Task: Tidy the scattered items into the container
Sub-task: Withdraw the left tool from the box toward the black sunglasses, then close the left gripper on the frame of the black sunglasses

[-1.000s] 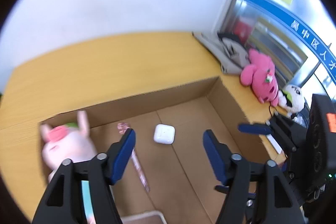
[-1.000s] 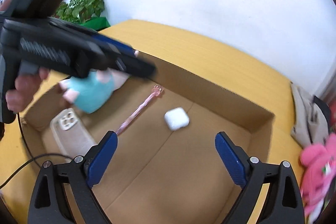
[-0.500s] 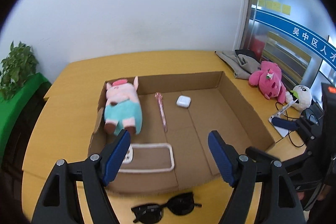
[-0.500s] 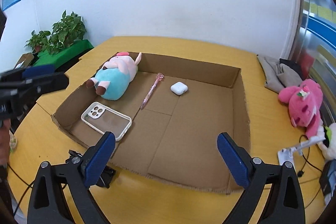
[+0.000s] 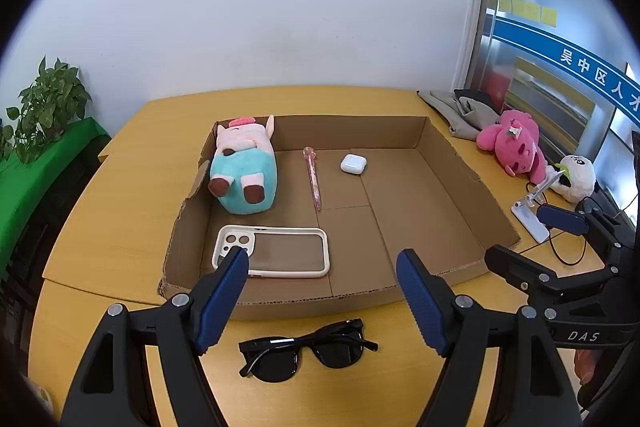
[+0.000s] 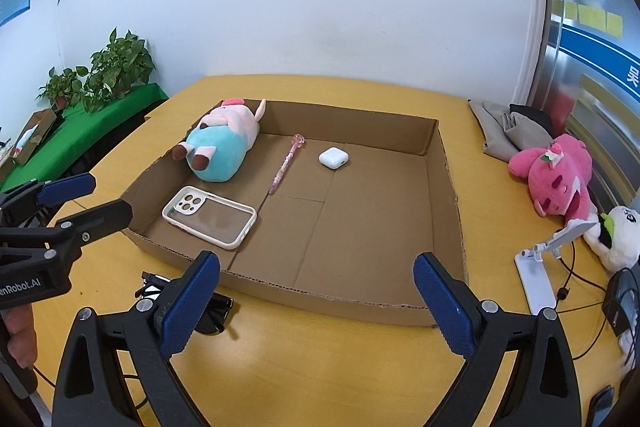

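Sunglasses [image 5: 307, 351] lie on the yellow table [image 5: 120, 219] in the left wrist view, just in front of the near wall of the cardboard box [image 5: 452, 147]. They are outside the box. The left gripper [image 5: 320, 295] hangs above them, tipped down a little, with its two blue pads wide apart and nothing between them. Inside the box are a plush pig [image 5: 244, 167] in a teal shirt, a pink pen [image 5: 313, 177], a white earbud case [image 5: 353, 163] and a phone case [image 5: 272, 251]. The phone case lies flat near the front wall. The right gripper [image 5: 528, 247] pokes in from the right side, also spread wide, and the letters "DAS" show on its black body. A pink plush toy [image 5: 514, 145] and a white plush toy [image 5: 576, 177] sit on the table to the right of the box, next to a white stand [image 5: 530, 215]. A red sign is on the wall, but its words are too blurry to read. A blue band on the right has white Chinese letters.

From the right wrist view, the right gripper [image 6: 316, 303] is over the front edge of the box [image 6: 440, 163], pads wide apart and holding nothing. The sunglasses [image 6: 212, 311] peek out behind its left pad, on the table [image 6: 320, 367]. The left gripper [image 6: 86, 199] reaches in from the left, open too, and its body reads "enRobot.AI". A bit of the person's hand [image 6: 18, 335] shows under it. Green plants [image 6: 100, 71] stand on a green cloth far to the left.
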Action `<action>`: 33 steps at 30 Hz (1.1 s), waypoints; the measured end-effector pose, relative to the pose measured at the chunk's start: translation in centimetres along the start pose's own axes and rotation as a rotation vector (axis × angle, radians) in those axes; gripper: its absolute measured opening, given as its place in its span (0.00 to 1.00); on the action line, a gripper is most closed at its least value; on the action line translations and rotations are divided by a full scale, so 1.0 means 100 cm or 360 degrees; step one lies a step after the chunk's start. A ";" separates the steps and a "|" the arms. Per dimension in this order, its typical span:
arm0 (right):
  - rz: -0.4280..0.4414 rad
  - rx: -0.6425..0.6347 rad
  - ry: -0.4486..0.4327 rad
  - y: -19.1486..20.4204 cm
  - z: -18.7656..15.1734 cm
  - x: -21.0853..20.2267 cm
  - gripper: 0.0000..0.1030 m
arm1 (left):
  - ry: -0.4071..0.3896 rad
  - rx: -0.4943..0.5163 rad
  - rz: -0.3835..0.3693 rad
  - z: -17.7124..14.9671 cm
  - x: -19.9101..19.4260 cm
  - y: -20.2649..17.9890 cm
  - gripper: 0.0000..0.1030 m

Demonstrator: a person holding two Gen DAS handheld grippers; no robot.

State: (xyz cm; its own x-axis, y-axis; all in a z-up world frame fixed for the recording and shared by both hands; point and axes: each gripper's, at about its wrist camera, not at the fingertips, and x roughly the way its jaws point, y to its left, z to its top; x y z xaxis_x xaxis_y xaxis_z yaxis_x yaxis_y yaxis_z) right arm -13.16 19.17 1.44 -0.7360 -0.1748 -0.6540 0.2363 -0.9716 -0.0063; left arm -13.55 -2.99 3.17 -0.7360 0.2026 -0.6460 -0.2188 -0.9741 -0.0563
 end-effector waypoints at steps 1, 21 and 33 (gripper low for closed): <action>-0.0002 -0.0003 -0.0004 0.000 -0.001 -0.001 0.97 | 0.0000 -0.0002 -0.0003 -0.001 0.000 0.000 0.74; 0.0169 -0.0111 0.0195 0.033 -0.034 0.028 0.97 | 0.0160 -0.0123 -0.0019 -0.042 0.024 0.038 0.74; 0.0247 -0.0170 0.0408 0.055 -0.080 0.066 0.97 | 0.0428 -0.0035 -0.0173 -0.086 0.088 0.056 0.74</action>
State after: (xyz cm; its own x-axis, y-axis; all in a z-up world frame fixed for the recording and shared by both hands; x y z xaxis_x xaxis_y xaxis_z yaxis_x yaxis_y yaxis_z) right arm -11.66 13.97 -8.91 -0.5056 -0.2604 -0.8225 0.4087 -0.9119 0.0375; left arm -15.75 -7.49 -9.43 -0.5118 0.2751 -0.8139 -0.2712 -0.9506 -0.1508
